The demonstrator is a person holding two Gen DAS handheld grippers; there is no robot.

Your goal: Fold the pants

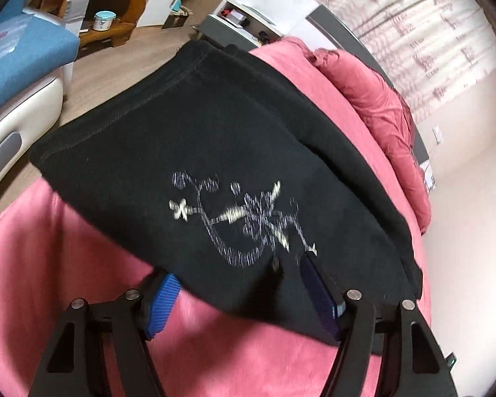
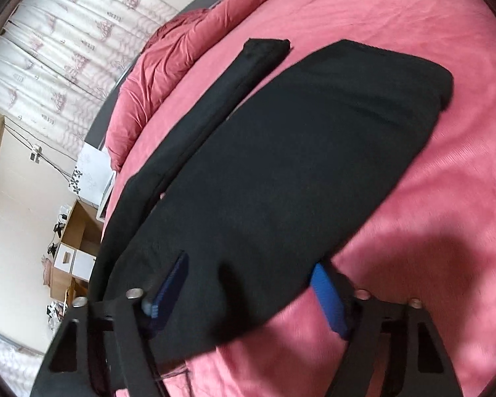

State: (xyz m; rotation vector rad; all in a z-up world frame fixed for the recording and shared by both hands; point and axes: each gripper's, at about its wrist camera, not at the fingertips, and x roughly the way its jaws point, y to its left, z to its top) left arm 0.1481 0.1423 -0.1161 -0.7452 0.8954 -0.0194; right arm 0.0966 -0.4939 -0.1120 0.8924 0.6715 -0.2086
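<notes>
**A:** Starting on the left, what is the left gripper (image 1: pixel 238 284) doing?

**B:** Its blue pads (image 1: pixel 162 301) are standing wide apart, and the near edge of the black pants (image 1: pixel 188 145) is lying across the gap between them. One pad is showing under the cloth's edge and the other is sitting over or against it. The picture is smeared there, so I cannot tell for certain whether cloth is being pinched. To my eye it is straddling the edge, not clamped.

**A:** Where are the pants?

**B:** They are lying on the pink bedspread (image 1: pixel 66 264), with a pale embroidered motif (image 1: pixel 241 221) facing up just ahead of that gripper. The hemmed end is pointing away toward the floor side of the bed.

**A:** And on the right?

**B:** The right gripper (image 2: pixel 248 291) is also spread wide, with the edge of the broad black panel draped between its fingers. From this side the pants (image 2: pixel 281 165) are stretching away across the bedspread (image 2: pixel 446 215). A narrow black strip, likely the other leg, is lying just beside the broad panel, and the crumpled pink duvet (image 2: pixel 182 49) is lying beyond it.

**A:** So which step is this?

**B:** I judge both hands are taking hold of the near end for a lengthwise fold. The next move is calling for both claws to close on the edge, then lift together and carry it over evenly, so the cloth lands square.
</notes>
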